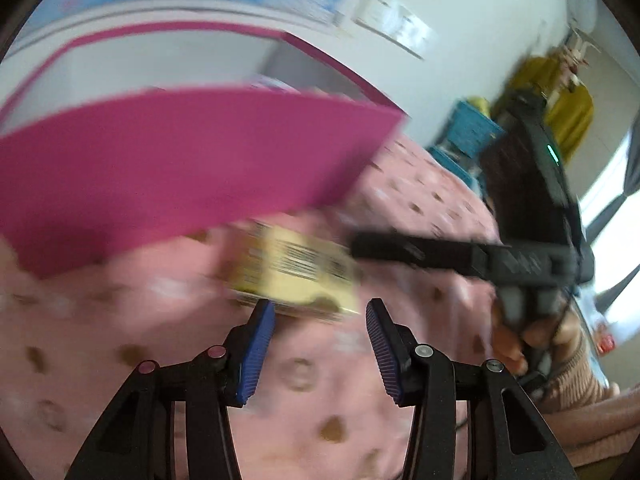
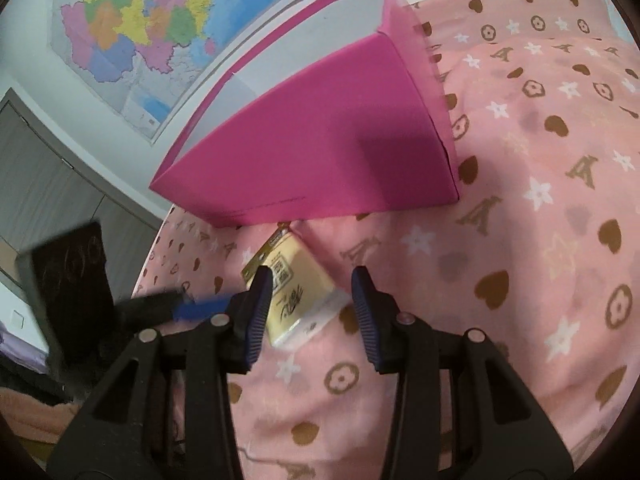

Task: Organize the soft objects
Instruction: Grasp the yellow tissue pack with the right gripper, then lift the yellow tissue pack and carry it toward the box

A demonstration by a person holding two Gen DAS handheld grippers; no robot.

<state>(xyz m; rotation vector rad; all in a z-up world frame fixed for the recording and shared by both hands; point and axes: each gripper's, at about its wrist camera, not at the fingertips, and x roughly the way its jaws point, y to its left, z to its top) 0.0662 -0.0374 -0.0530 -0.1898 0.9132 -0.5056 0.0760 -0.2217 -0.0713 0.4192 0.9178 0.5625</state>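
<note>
Yellow tissue pack (image 2: 294, 292), lower centre of the right wrist view, lying on the pink bedspread (image 2: 520, 208) just below the pink box (image 2: 320, 152); likely light, squashy, film-wrapped and slippery. Best gripped across its short sides. Right gripper (image 2: 308, 304) spread around it, not yet pinching; left gripper (image 1: 320, 336) spread, empty.

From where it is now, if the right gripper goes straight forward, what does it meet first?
Probably the yellow tissue pack, lying on the pink bedspread between the open fingers of the right gripper. Beyond it stands the magenta box. Depth is unclear.
</note>
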